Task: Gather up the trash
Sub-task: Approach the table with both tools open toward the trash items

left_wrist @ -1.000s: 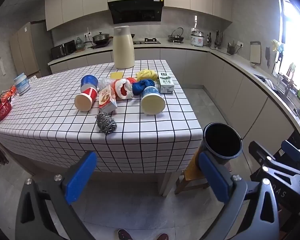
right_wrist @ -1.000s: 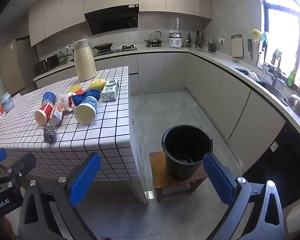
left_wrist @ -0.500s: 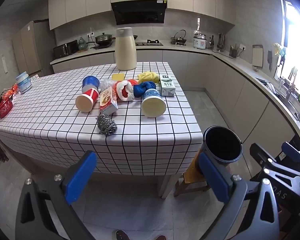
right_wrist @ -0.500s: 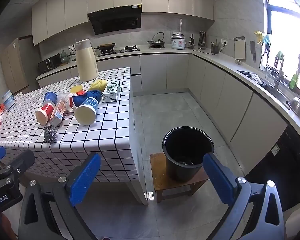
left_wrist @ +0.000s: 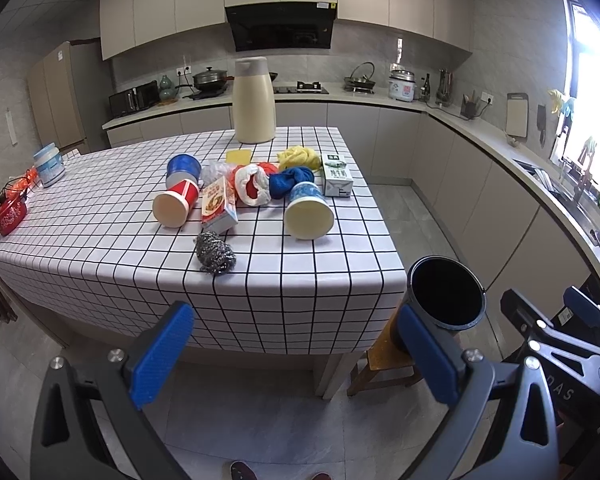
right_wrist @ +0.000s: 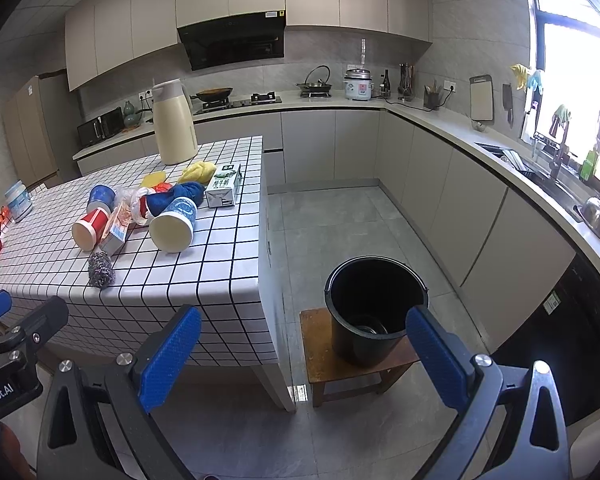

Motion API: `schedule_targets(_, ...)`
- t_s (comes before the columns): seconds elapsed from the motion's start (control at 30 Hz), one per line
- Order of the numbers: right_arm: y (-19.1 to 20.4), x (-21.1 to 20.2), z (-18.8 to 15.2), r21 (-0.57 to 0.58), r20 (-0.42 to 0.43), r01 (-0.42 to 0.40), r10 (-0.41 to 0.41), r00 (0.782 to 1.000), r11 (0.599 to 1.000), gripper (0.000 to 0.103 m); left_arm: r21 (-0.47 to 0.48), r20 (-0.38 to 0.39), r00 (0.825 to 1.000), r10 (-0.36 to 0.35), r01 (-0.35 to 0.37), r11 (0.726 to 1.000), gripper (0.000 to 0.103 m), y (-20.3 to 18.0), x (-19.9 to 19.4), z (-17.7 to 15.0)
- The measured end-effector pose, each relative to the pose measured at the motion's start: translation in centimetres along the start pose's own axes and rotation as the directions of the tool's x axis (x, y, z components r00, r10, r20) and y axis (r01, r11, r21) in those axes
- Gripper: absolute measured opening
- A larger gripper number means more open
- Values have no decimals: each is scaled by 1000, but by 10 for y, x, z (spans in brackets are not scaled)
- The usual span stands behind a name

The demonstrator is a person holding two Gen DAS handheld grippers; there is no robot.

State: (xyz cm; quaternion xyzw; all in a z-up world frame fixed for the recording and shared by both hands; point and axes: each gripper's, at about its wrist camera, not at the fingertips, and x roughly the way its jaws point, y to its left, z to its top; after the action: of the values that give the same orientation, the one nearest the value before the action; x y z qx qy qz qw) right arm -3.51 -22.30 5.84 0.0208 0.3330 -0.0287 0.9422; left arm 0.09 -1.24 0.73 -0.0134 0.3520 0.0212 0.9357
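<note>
Trash lies on the checked table (left_wrist: 100,240): a red cup (left_wrist: 176,208) on its side, a blue cup (left_wrist: 182,168), a small carton (left_wrist: 218,206), a large blue-white cup (left_wrist: 308,212) on its side, a milk carton (left_wrist: 336,176), a steel scourer (left_wrist: 215,254), and red, blue and yellow rags. A black bucket (right_wrist: 374,308) stands on a wooden stool (right_wrist: 320,344) right of the table. My left gripper (left_wrist: 296,356) is open and empty, short of the table's front edge. My right gripper (right_wrist: 300,356) is open and empty, in front of the bucket.
A cream thermos jug (left_wrist: 254,102) stands at the table's far edge. A white jar (left_wrist: 49,164) and a red pot (left_wrist: 10,214) sit at the table's left end. Kitchen counters (right_wrist: 500,152) run along the back and right walls.
Both views have shifted slightly closer to the table and bucket. Nothing on the table has moved, and both grippers stay open.
</note>
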Motion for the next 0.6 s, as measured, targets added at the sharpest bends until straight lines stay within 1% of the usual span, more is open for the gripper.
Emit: schedule_targets(0.6,3,4,2,-8,-7,-9,9,1000,1000,103,-13,-4,1000,7,-7,1000,103,7,5,3)
